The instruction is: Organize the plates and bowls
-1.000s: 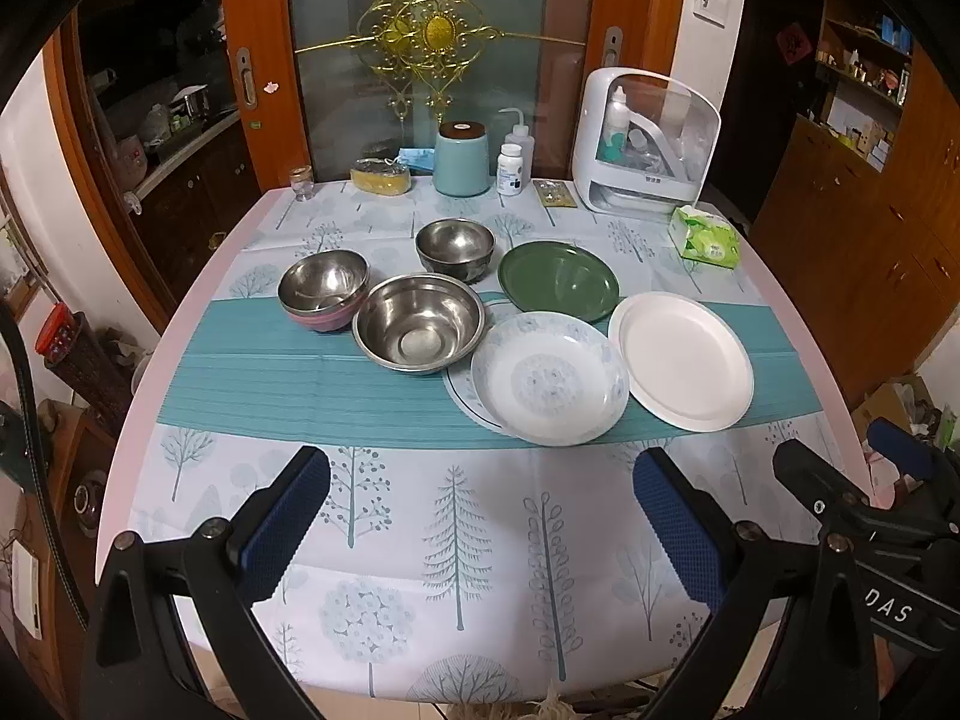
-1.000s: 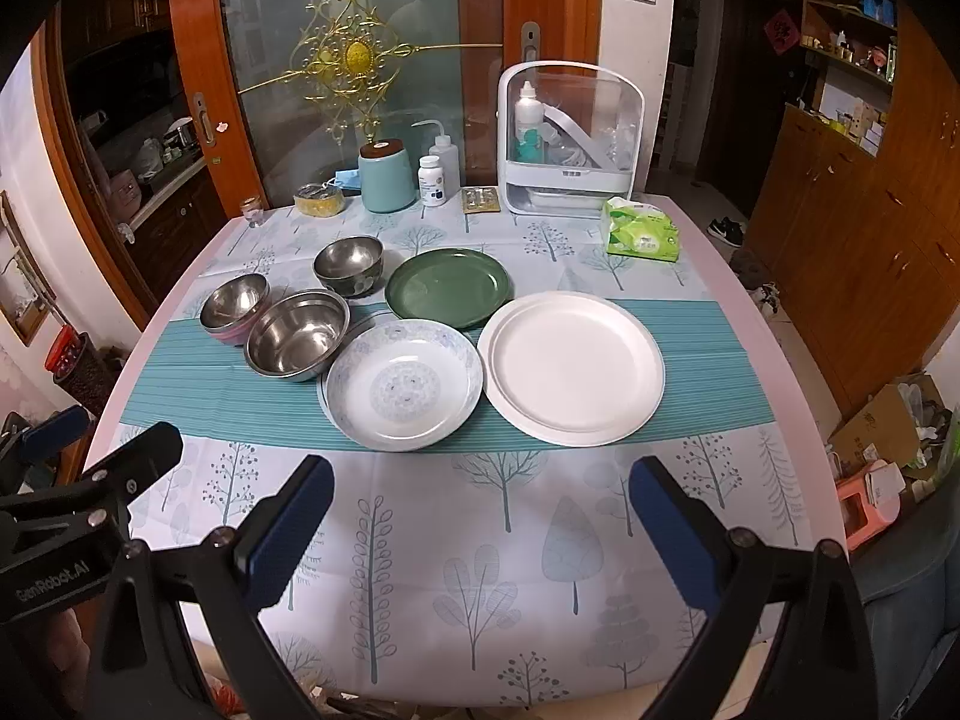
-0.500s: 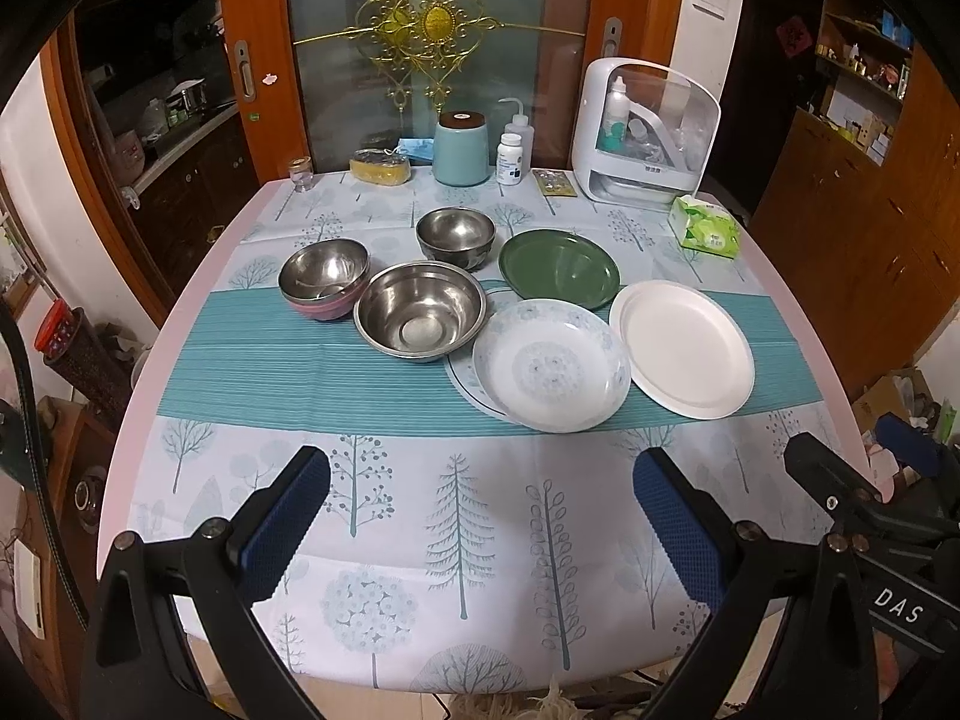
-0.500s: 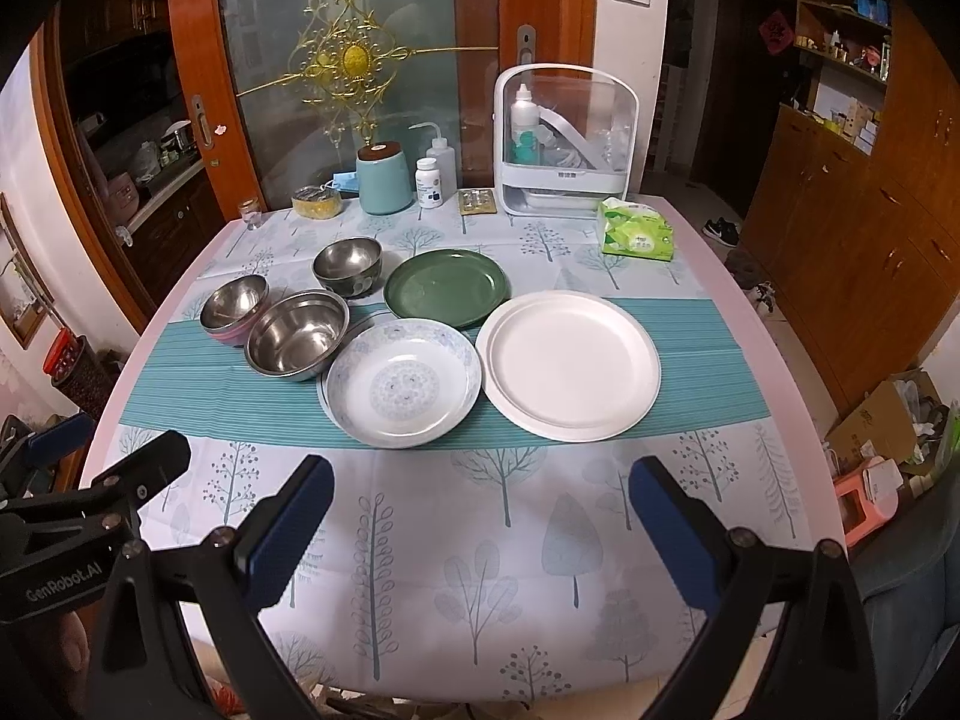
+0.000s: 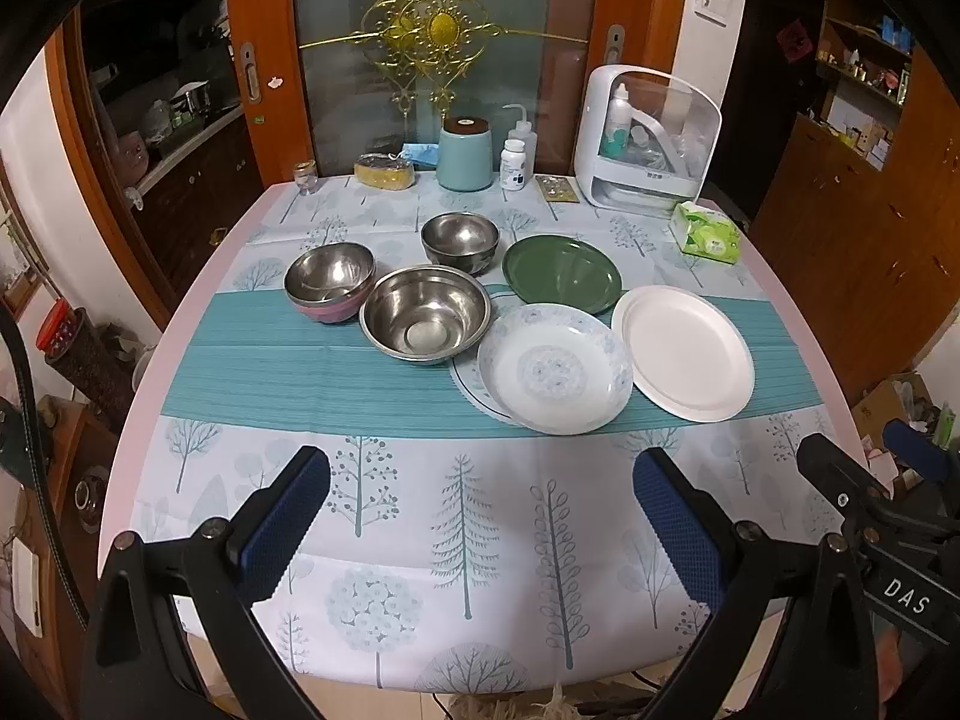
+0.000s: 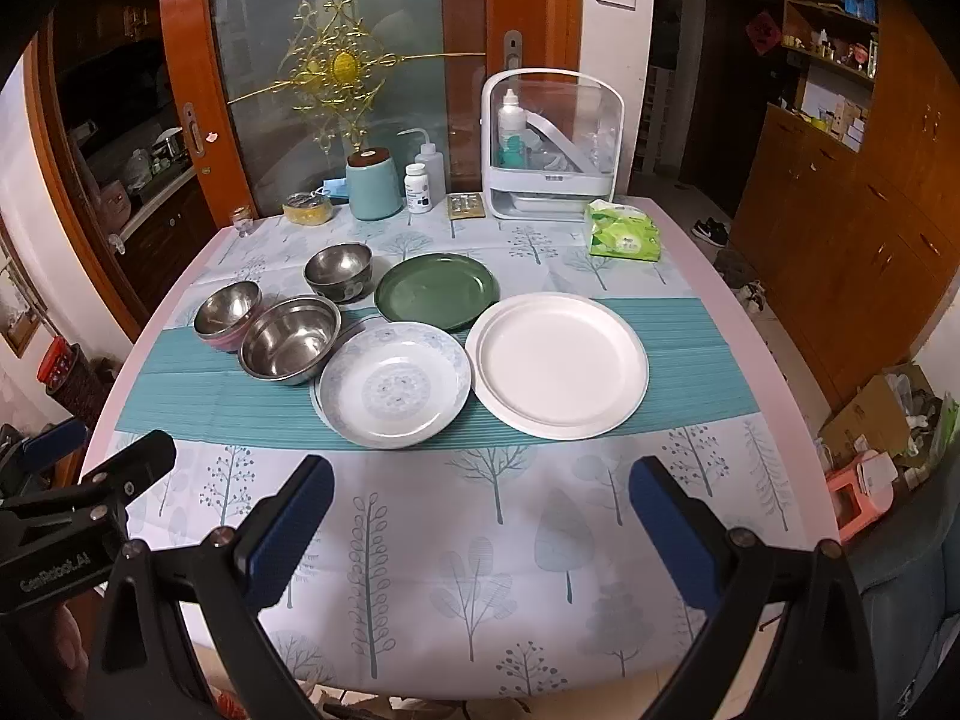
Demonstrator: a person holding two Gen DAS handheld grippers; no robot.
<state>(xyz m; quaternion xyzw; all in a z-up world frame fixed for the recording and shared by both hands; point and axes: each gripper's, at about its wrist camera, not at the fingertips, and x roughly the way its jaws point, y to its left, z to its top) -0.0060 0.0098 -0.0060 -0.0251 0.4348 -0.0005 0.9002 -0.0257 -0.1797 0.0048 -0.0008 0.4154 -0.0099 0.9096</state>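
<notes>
Step in hand: the start, by my reading; nothing is gripped, and both claws hang over the near edge of the surface (image 5: 180, 360), well apart from the dishes.
Left claw (image 5: 480, 516): spread wide, nothing between its blue pads.
Right claw (image 6: 480, 516): also spread wide and holding nothing.
Bowls: three steel ones toward the left edge. The large bowl (image 5: 425, 313) sits on the teal runner (image 5: 270, 372), the pink-sided bowl (image 5: 329, 282) just beside it on the left, and the small bowl (image 5: 459, 241) behind them, toward the far edge.
Plates: the patterned plate (image 6: 395, 383) lies mid-surface on the runner, seemingly resting on a second flat plate whose rim shows beneath it. The white plate (image 6: 557, 365) is just beside it on the right, and the green plate (image 6: 437, 291) is behind the two.
Clutter: a teal canister (image 6: 374, 186) and a tissue pack (image 6: 623, 231) stand along the far edge, clear of the work.
Next move: probably a reach forward to one dish rim, likely white plate for the right claw or a bowl for the left. Plate rims are thin and low, so a claw would need to come in flat and slip one pad under the edge.
</notes>
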